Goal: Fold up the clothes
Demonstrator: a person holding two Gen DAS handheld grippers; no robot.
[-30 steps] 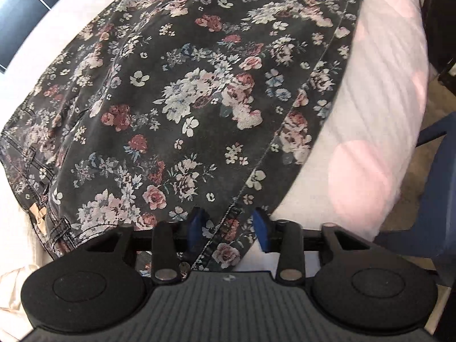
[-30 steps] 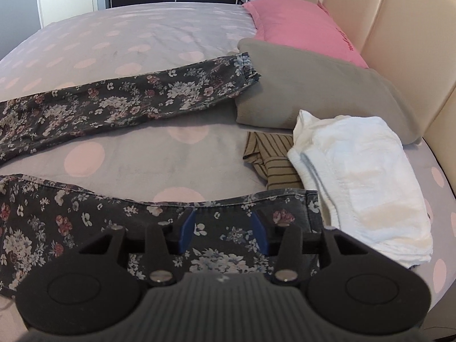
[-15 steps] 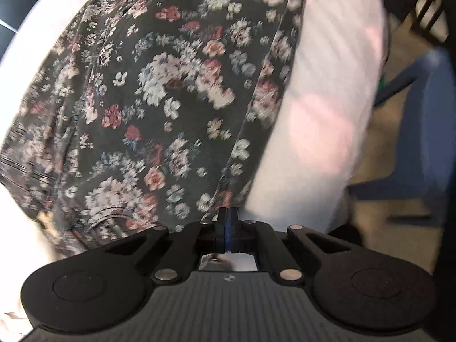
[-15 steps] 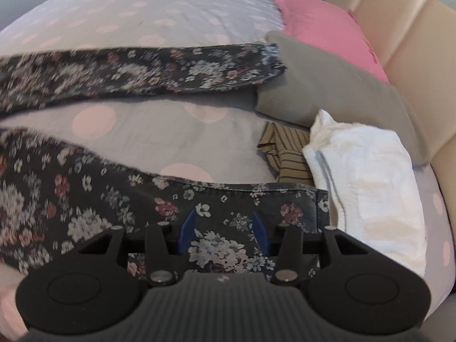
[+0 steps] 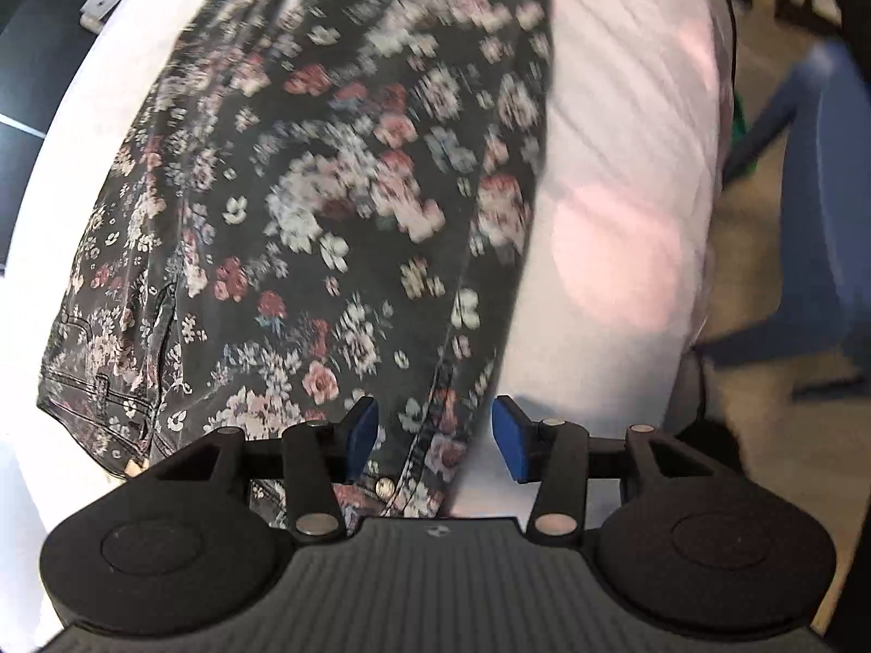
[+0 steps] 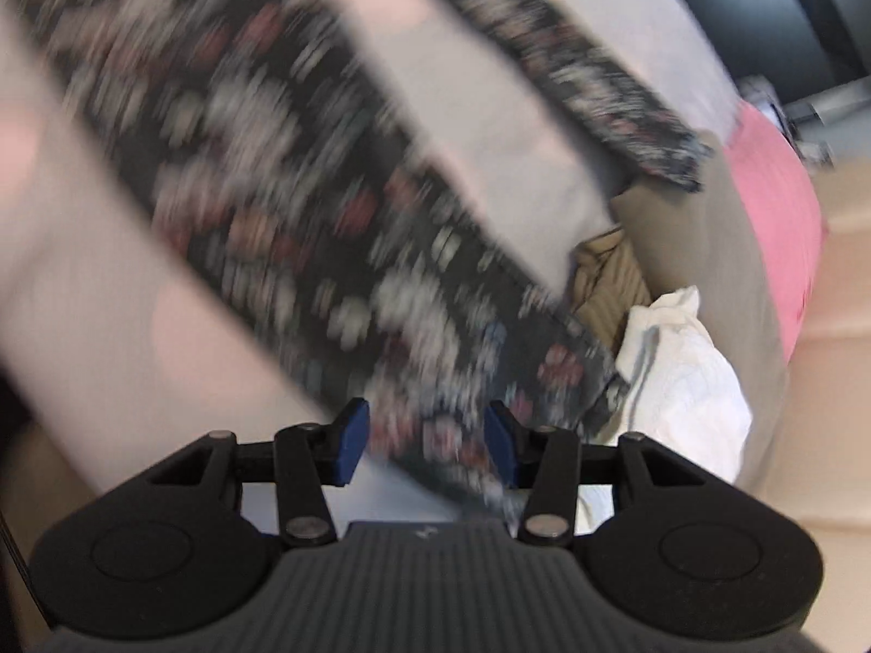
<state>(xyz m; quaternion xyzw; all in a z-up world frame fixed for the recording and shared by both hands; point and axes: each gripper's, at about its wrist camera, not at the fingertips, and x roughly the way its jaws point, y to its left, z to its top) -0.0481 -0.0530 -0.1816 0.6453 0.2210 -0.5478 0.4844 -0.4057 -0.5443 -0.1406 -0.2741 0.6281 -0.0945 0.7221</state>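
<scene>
Dark floral trousers (image 5: 337, 217) lie spread on a pale bed sheet (image 5: 615, 190) with pink dots. My left gripper (image 5: 433, 419) hovers over the waistband by the metal button (image 5: 384, 486). Its jaws are opening, and the cloth edge lies under the gap, free of the blue pads (image 5: 362, 424). In the blurred right wrist view, one leg of the trousers (image 6: 305, 228) runs diagonally down to my right gripper (image 6: 424, 430). That gripper stands open over the hem end, and its pads (image 6: 498, 435) do not press the cloth.
A folded white cloth (image 6: 691, 381) and a striped tan garment (image 6: 609, 277) lie beside the hem. Behind them are a grey pillow (image 6: 707, 250), a pink pillow (image 6: 778, 207) and a beige headboard (image 6: 838, 381). A blue chair (image 5: 816, 217) stands off the bed's edge.
The left jaws closed on the waistband edge half a second ago and have since spread apart. The right wrist has rolled sharply and sunk toward the hem, so the leg now runs diagonally.
</scene>
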